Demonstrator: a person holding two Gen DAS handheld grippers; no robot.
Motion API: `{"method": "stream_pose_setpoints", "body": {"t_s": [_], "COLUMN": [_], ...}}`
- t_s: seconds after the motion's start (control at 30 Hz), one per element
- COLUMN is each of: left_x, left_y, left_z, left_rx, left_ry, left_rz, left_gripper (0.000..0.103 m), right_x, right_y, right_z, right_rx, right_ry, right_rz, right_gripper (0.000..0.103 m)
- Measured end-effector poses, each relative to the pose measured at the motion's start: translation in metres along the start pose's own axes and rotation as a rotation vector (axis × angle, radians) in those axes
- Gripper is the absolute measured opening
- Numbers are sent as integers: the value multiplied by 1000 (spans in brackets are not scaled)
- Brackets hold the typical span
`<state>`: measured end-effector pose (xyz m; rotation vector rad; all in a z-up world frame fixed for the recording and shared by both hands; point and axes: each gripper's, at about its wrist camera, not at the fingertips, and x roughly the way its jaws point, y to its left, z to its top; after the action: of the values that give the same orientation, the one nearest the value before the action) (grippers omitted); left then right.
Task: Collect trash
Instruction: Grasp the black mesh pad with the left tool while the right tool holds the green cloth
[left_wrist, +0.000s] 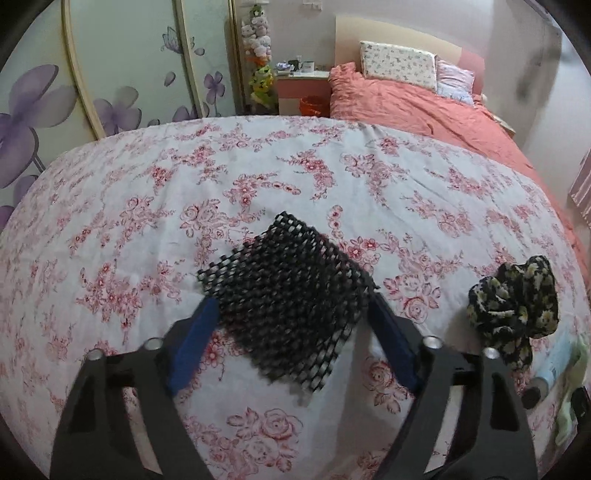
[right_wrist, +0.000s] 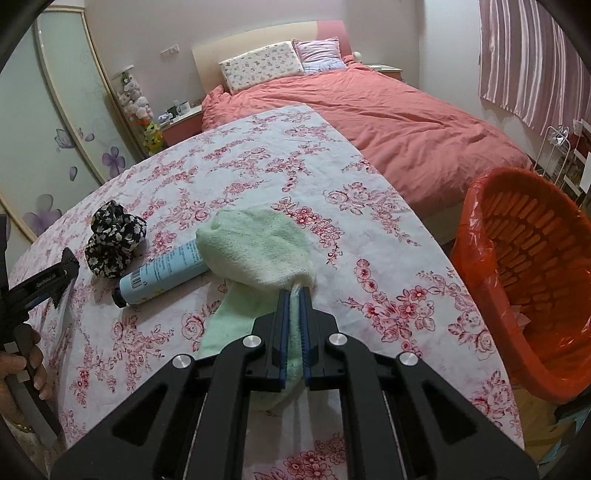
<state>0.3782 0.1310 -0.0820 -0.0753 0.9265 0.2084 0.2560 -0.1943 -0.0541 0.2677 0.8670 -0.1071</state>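
Note:
A black mesh sheet (left_wrist: 288, 306) lies on the floral tablecloth (left_wrist: 147, 206) between the fingers of my left gripper (left_wrist: 291, 306), which is open around it. My right gripper (right_wrist: 294, 295) is shut on a pale green sock (right_wrist: 255, 247), which lies partly on the table. A light blue tube (right_wrist: 162, 273) lies left of the sock, its top end under it. A black floral scrunchie (right_wrist: 112, 238) sits left of the tube and also shows in the left wrist view (left_wrist: 513, 310). An orange bin (right_wrist: 532, 280) with an orange liner stands at the table's right edge.
The left gripper (right_wrist: 55, 282) and the hand holding it show at the left edge of the right wrist view. A bed with a coral duvet (right_wrist: 399, 122) lies behind the table. A wardrobe with purple flowers (left_wrist: 74, 92) stands at the left.

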Motion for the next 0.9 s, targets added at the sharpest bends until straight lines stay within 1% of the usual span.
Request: {"method": "stream_pose_setpoints", "body": {"t_s": [0.07, 0.1, 0.13, 0.2, 0.3, 0.33, 0.43, 0.63, 0.7, 0.73, 0.8, 0.83, 0.9], "left_x": [-3, -4, -5, -7, -9, -12, -25, -51, -55, -58, -59, -60, -59], "left_y": [3, 5, 7, 13, 27, 32, 37, 15, 7, 3, -5, -7, -9], "left_z": [-1, -2, -2, -3, -8, -11, -24, -62, -69, -73, -77, -78, -78], "left_rx": [4, 6, 9, 17, 19, 10, 20, 107, 128, 145, 171, 178, 169], "left_ry": [-13, -17, -20, -23, -18, -12, -16, -7, -6, -10, -23, -26, -25], "left_rz": [-2, -2, -4, -12, -59, -92, -137, -256, -282, -290, -278, -273, -275], "left_gripper": [58, 52, 40, 22, 11, 9, 9, 9, 10, 10, 16, 17, 18], "right_x": [0, 0, 0, 0, 0, 0, 0, 0, 0, 0, 0, 0, 0], "right_y": [0, 0, 0, 0, 0, 1, 0, 0, 0, 0, 0, 0, 0], "right_z": [0, 0, 0, 1, 1, 1, 1, 1, 1, 1, 1, 1, 1], "right_rx": [-1, -2, -3, -4, -3, -4, -7, -9, -9, -9, -8, -8, -4], "right_ry": [0, 0, 0, 0, 0, 1, 0, 1, 1, 1, 1, 1, 1], "right_rz": [-1, -2, -3, -4, -3, -4, -7, -8, -8, -8, -7, -6, -2], "right_gripper": [6, 6, 6, 6, 6, 6, 6, 6, 6, 6, 6, 6, 6]}}
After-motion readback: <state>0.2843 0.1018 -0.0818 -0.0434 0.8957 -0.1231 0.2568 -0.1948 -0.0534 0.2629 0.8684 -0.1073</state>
